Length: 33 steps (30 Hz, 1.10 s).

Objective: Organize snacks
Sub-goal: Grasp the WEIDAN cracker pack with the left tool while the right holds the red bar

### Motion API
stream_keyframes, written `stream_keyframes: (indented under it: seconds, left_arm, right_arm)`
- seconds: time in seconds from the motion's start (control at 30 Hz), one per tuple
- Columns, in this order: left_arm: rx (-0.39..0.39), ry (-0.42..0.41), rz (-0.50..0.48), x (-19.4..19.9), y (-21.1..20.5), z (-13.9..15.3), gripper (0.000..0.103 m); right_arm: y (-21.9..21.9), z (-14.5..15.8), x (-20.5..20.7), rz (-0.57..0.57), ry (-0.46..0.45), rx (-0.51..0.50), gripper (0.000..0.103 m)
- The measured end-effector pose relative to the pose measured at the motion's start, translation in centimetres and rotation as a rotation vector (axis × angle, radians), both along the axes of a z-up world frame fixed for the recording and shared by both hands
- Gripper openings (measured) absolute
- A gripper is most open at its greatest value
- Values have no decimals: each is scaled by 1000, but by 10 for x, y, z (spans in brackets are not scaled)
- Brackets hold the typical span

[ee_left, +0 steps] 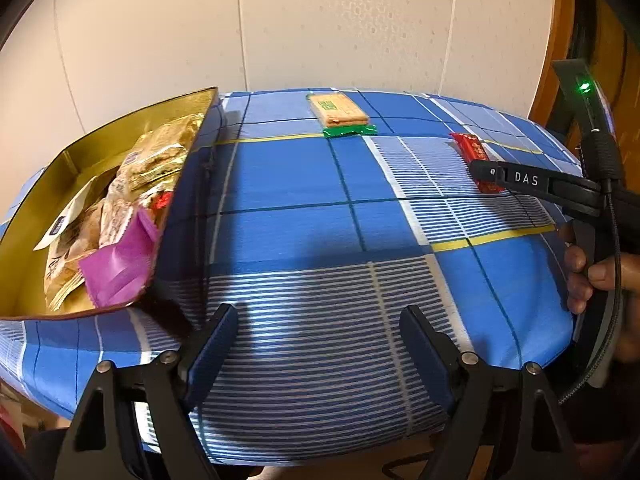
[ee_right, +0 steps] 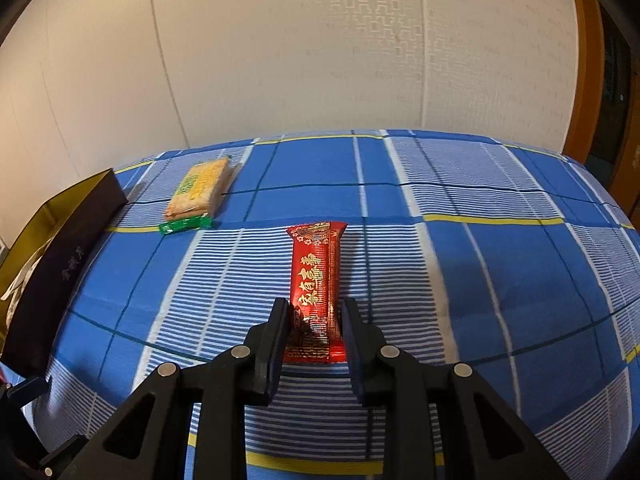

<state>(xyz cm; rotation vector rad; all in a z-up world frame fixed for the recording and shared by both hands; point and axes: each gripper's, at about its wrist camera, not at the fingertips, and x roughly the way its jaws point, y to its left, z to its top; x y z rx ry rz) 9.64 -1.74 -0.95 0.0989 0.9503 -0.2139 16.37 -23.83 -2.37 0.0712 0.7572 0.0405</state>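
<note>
A red snack packet (ee_right: pixel 315 280) with gold characters lies on the blue checked tablecloth. My right gripper (ee_right: pixel 315 312) is shut on its near end, one finger on each side. The packet also shows in the left wrist view (ee_left: pixel 474 156), partly behind the right gripper's finger (ee_left: pixel 520 180). A cracker pack (ee_left: pixel 340 111) with a green end lies further back, and also shows in the right wrist view (ee_right: pixel 198 194). My left gripper (ee_left: pixel 318 336) is open and empty, low over the near table edge. A gold-lined box (ee_left: pixel 36 216) at the left holds several snack packs, with a purple packet (ee_left: pixel 116 268) in front.
The box's dark outer wall (ee_right: pixel 60 264) stands at the left of the right wrist view. A pale wall runs behind the table. A wooden door frame (ee_right: pixel 588 72) stands at the right. The tablecloth (ee_left: pixel 304 184) covers the whole table.
</note>
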Motion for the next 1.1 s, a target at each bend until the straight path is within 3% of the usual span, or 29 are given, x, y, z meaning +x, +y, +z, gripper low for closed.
stream_keyframes:
  seconds: [0.57,0.9,1.1]
  left_arm:
    - [-2,55,-8,20,-22,2,83]
    - [-39,78,7,33,-23,1,83]
    - [-50,79,30,46,-23,4,82]
  right_arm:
    - [-10,1,2,-13,6,38,34]
    - [-12,5,-2,7,-17,47,29]
    - [-8,1,-2,40,16,47,29]
